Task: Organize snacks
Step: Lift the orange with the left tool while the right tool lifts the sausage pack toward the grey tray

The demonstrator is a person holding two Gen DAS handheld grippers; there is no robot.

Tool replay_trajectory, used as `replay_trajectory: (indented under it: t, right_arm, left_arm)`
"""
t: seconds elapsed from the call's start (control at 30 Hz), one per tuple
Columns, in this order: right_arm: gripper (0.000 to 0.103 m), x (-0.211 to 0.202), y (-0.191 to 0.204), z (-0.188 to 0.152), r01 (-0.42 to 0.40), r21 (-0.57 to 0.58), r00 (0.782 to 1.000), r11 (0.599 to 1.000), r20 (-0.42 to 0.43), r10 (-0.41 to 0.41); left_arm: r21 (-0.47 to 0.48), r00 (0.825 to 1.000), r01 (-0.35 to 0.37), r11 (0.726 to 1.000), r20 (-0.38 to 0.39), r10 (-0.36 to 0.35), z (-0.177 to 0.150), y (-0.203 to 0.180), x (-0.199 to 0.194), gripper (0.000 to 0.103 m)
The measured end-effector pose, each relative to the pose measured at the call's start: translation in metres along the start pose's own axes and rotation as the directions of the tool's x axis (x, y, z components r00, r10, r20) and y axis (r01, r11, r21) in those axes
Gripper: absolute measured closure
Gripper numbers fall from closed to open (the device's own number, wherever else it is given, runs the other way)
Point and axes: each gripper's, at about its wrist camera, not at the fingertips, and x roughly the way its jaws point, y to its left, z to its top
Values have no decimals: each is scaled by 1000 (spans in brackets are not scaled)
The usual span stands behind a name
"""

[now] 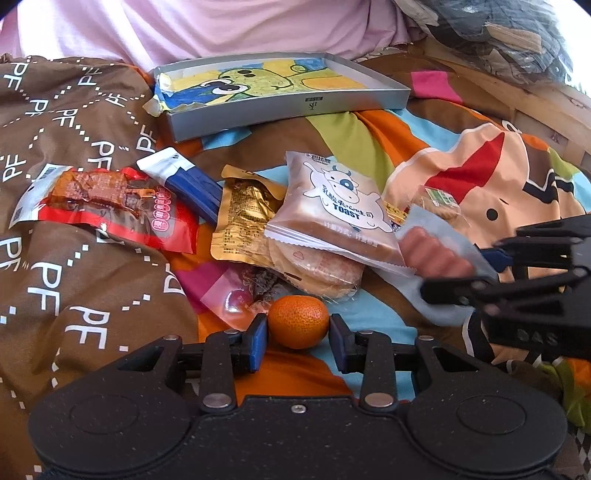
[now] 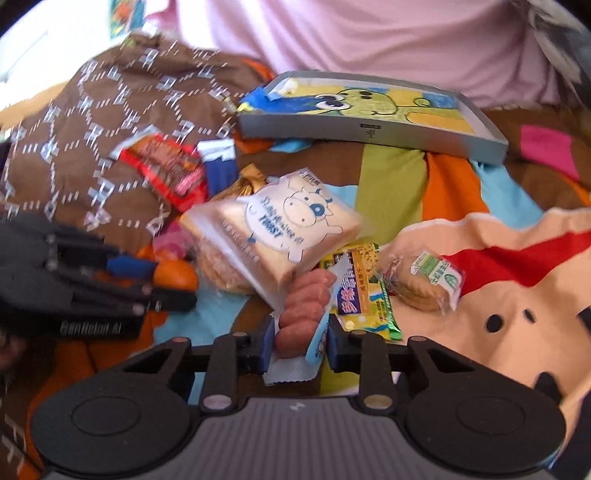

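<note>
My left gripper (image 1: pixel 298 332) is shut on a small mandarin (image 1: pixel 298 317), its blue pads pressing both sides; the right wrist view shows that mandarin (image 2: pixel 177 275) at far left. My right gripper (image 2: pixel 301 343) is shut on a clear-blue sausage packet (image 2: pixel 303 306), held upright. In the left wrist view this sausage packet (image 1: pixel 436 254) sits at right. Loose snacks lie between: a cow-print toast packet (image 1: pixel 332 199), round cakes (image 1: pixel 321 269), a gold pouch (image 1: pixel 243 214), a blue-white packet (image 1: pixel 184 177) and a red packet (image 1: pixel 110 206). A grey tray (image 1: pixel 288 112) with a cartoon drawing lies beyond.
Everything rests on a colourful bedspread (image 1: pixel 369 155). A brown quilt printed "PF" (image 1: pixel 74 122) bunches up on the left. A biscuit packet (image 2: pixel 424 284) and a yellow-green packet (image 2: pixel 362 291) lie just ahead of the right gripper. Pink cloth (image 1: pixel 221 29) fills the back; a wooden frame (image 1: pixel 517 96) runs along the right.
</note>
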Motion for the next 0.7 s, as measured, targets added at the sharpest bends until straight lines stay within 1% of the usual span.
replay_trajectory:
  t: [0.13, 0.17, 0.23, 0.27, 0.3, 0.37, 0.43, 0.5, 0.7]
  right_arm:
    - [71, -9, 19, -4, 51, -191, 999, 980, -4, -53]
    - [69, -7, 21, -5, 54, -204, 998, 978, -1, -56]
    - [63, 0, 24, -6, 34, -182, 999, 983, -16, -38]
    - [63, 3, 24, -6, 20, -163, 1000, 986, -17, -23]
    - [64, 6, 24, -6, 1, -141, 1000, 990, -16, -3]
    - [77, 9, 24, -7, -9, -122, 1000, 993, -9, 8]
    - [80, 7, 26, -9, -7, -128, 1000, 992, 11, 8]
    - [81, 4, 27, -13, -3, -129, 1000, 992, 26, 6]
    - [85, -8, 18, -18, 16, -67, 997, 998, 77, -11]
  left_arm:
    - [-6, 1000, 5, 1000, 5, -5, 1, 0, -1, 65]
    - [-3, 1000, 6, 1000, 4, -6, 0, -1, -1, 65]
    - [3, 1000, 6, 1000, -1, -6, 0, -2, 1, 65]
    - [6, 1000, 5, 1000, -3, -5, -1, -2, 2, 65]
    - [9, 1000, 3, 1000, -2, -3, -2, -3, 2, 65]
    - [9, 1000, 3, 1000, 1, -3, -2, -3, 2, 65]
    - [10, 1000, 2, 1000, 3, -2, -2, -3, 3, 65]
    - [11, 1000, 2, 1000, 5, -2, -2, -3, 3, 65]
    - [13, 1000, 0, 1000, 24, 0, -3, -4, -1, 65]
